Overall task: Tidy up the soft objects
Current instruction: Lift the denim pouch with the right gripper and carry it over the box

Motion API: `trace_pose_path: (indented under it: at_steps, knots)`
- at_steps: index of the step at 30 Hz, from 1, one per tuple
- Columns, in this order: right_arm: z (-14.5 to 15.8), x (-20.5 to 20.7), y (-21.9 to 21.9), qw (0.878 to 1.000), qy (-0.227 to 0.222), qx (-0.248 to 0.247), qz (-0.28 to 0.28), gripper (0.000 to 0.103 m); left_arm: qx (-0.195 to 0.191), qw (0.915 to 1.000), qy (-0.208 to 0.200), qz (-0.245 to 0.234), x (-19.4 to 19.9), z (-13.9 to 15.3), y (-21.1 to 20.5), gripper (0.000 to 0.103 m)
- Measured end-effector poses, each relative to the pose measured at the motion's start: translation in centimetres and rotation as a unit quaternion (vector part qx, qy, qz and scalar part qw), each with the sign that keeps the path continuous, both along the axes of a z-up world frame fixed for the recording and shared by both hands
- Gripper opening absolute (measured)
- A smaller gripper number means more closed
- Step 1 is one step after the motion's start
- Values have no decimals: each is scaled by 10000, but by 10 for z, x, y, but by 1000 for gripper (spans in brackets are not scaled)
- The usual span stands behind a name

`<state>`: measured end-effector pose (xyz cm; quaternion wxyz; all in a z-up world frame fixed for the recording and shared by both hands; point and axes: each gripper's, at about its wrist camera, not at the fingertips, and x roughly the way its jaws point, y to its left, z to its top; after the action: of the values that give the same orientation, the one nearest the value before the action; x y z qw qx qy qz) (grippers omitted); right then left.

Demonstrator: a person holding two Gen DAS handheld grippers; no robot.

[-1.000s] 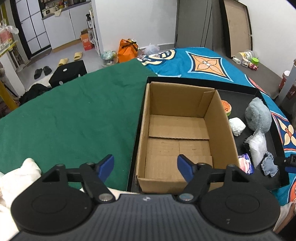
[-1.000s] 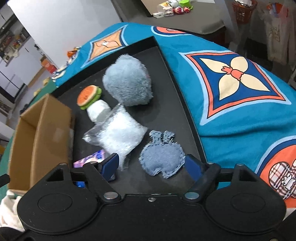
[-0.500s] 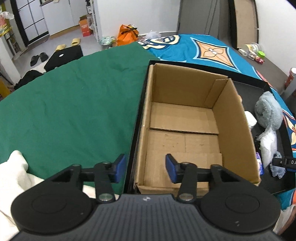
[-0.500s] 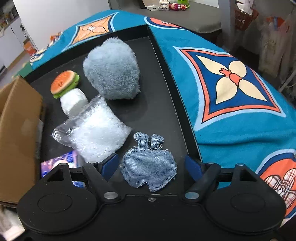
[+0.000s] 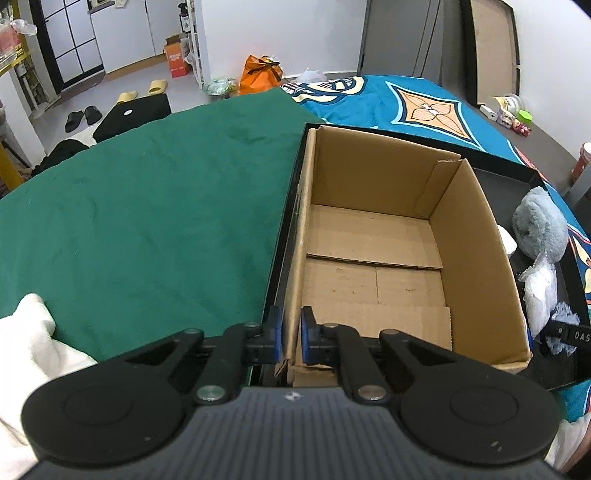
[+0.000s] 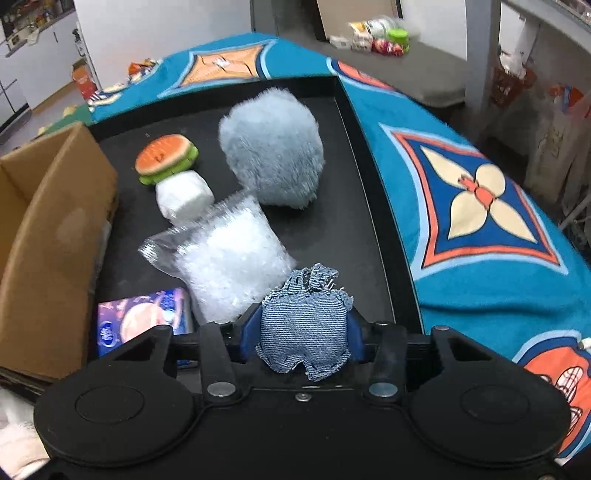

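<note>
left tongs [image 5: 289, 334]: clamped on near-left wall of cardboard box [image 5: 373, 236] | right tongs [image 6: 300, 338]: closing on denim pouch [image 6: 303, 332], pads pressing it, over black tray [image 6: 332, 229]

White walls [image 5: 280, 33], pale grey floor [image 5: 122, 79], white cabinet doors [image 5: 110, 33], orange bag [image 5: 260, 74], yellow slippers [image 5: 157, 86], grey bench [image 6: 406, 62]
</note>
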<state>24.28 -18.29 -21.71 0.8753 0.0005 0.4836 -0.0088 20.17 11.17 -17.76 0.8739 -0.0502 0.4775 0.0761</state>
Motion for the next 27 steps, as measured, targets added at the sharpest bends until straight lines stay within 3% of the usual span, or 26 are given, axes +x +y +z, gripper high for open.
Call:
trace_pose_path:
  at_steps: [17, 27]
  knots:
    - [47, -13, 34, 9936, -780, 247, 779, 46, -48, 9995, -286, -84, -11, 8, 1, 10]
    - [74, -12, 61, 9839, -1209, 387, 1254, 46, -284, 9992, -239, 173, -9, 4, 13, 10]
